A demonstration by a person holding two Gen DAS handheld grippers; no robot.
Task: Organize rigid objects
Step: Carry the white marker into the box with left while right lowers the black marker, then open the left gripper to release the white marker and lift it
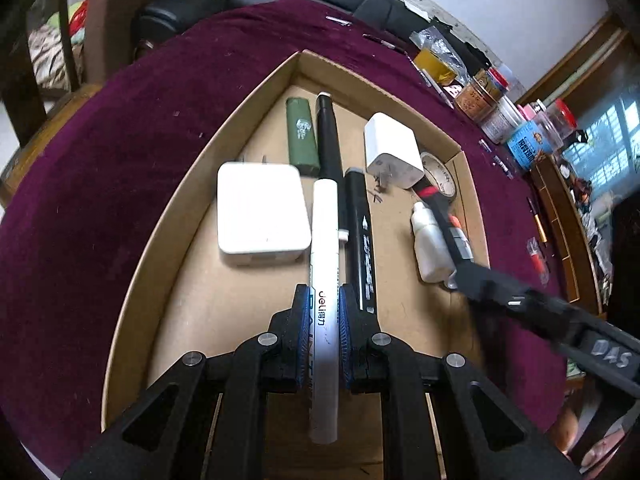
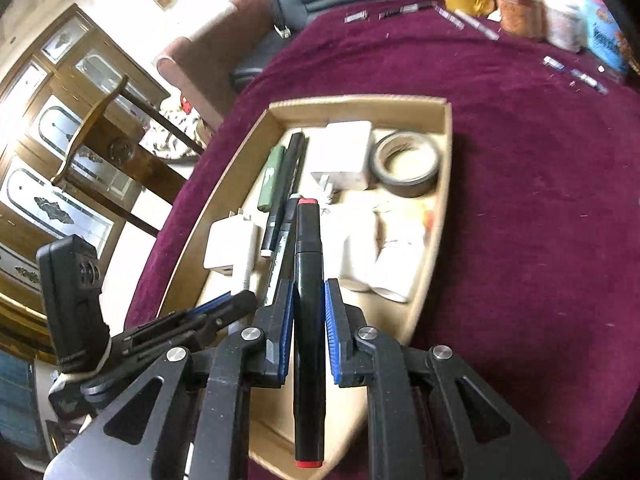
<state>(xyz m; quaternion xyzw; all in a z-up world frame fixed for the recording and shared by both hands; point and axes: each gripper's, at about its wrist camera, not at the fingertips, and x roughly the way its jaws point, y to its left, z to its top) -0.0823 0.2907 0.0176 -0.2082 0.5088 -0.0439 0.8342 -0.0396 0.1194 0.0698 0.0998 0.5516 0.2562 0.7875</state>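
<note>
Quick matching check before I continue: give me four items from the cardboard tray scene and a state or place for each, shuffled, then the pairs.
1. white paint marker
2. black red-capped marker
3. green lighter
4. grey tape roll

A. lying in the tray's far right corner
B. held in the right hand-held gripper
C. held in the left hand-held gripper
D. lying beside a long black pen

Pairs: 1-C, 2-B, 3-D, 4-A
</note>
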